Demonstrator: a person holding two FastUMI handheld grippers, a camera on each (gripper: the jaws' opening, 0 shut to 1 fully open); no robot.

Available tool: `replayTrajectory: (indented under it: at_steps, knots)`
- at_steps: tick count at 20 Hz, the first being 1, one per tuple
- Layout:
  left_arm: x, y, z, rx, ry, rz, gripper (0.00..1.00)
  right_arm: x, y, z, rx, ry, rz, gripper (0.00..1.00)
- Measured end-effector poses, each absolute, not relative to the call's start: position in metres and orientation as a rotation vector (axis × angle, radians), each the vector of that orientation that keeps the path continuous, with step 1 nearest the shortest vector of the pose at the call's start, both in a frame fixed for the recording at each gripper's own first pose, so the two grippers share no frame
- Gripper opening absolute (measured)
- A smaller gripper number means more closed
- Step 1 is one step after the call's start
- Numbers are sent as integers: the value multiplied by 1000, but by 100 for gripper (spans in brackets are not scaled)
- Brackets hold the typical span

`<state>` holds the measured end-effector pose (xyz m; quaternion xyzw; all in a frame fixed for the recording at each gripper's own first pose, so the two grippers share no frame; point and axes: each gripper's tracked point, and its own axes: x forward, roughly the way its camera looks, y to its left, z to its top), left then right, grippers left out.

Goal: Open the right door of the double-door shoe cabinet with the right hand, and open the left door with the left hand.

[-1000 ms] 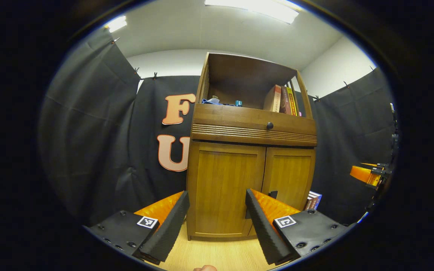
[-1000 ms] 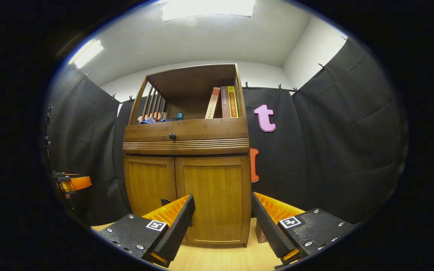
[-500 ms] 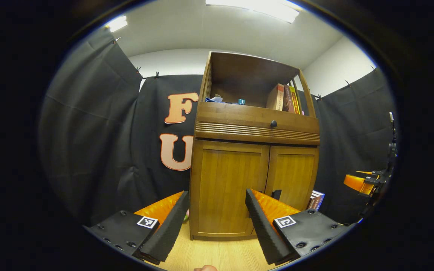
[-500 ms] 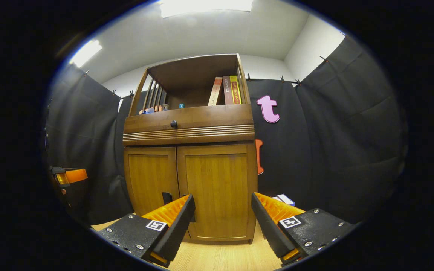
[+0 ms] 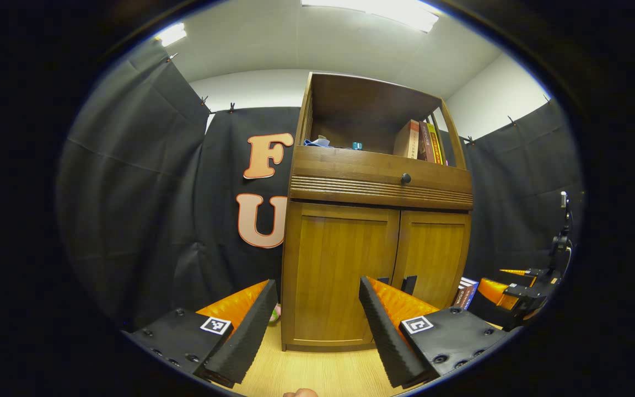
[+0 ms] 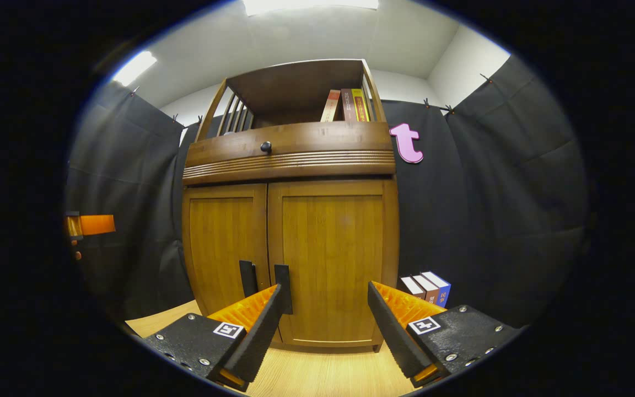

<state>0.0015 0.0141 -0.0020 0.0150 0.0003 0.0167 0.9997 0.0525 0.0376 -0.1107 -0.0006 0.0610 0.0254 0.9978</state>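
Note:
The wooden shoe cabinet (image 6: 290, 160) stands ahead with both doors shut. In the right gripper view, the right door (image 6: 331, 264) faces me and its black handle (image 6: 283, 280) sits just above my left finger; the left door (image 6: 224, 248) has its own handle (image 6: 247, 277). My right gripper (image 6: 323, 325) is open, a short way in front of the doors. In the left gripper view, the left door (image 5: 342, 270) lies ahead and the right door's handle (image 5: 409, 284) peeks over my finger. My left gripper (image 5: 315, 322) is open and empty. The right gripper (image 5: 516, 286) appears at the far right.
Books (image 6: 425, 286) stand on the wood floor (image 6: 323, 375) beside the cabinet's right side. The open top shelf holds books (image 6: 348, 105) and small items. A drawer with a round knob (image 6: 265, 146) sits above the doors. The other gripper (image 6: 89, 225) shows at far left.
The right gripper has moved lower and nearer to the cabinet, and both door handles now show. The left gripper has shifted slightly; the cabinet sits a bit more to the right.

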Motion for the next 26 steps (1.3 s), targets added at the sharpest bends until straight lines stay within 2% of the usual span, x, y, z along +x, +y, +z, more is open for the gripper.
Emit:
replayTrajectory:
  at_steps: [3,4,12,17,18,19,20,21,22,24,25,26]
  knots:
    - [3,14,-3,22,3,30,99,67,45,-143,-21,166,58,93]
    - [4,15,-4,26,3,31,94,71,46,-153,-29,174,63,93]
    - [20,21,-14,34,23,40,97,109,76,-218,-7,218,95,93]
    - [30,28,-23,38,35,46,97,143,104,-233,49,238,130,93]
    - [33,30,-24,38,36,48,96,148,108,-234,60,242,134,100]
    - [35,31,-27,37,38,49,96,154,113,-236,66,243,140,80]
    - [38,34,-28,35,40,53,96,161,117,-235,68,240,144,90]
    - [42,36,-30,32,42,56,94,169,119,-235,67,237,141,86]
    - [45,39,-32,31,43,56,97,172,121,-235,66,234,139,72]
    - [48,44,-34,44,42,67,96,184,126,-233,51,221,141,89]
    - [48,47,-33,53,37,74,96,190,126,-233,36,215,138,74]
    - [50,50,-33,58,33,79,96,196,126,-232,24,210,132,72]
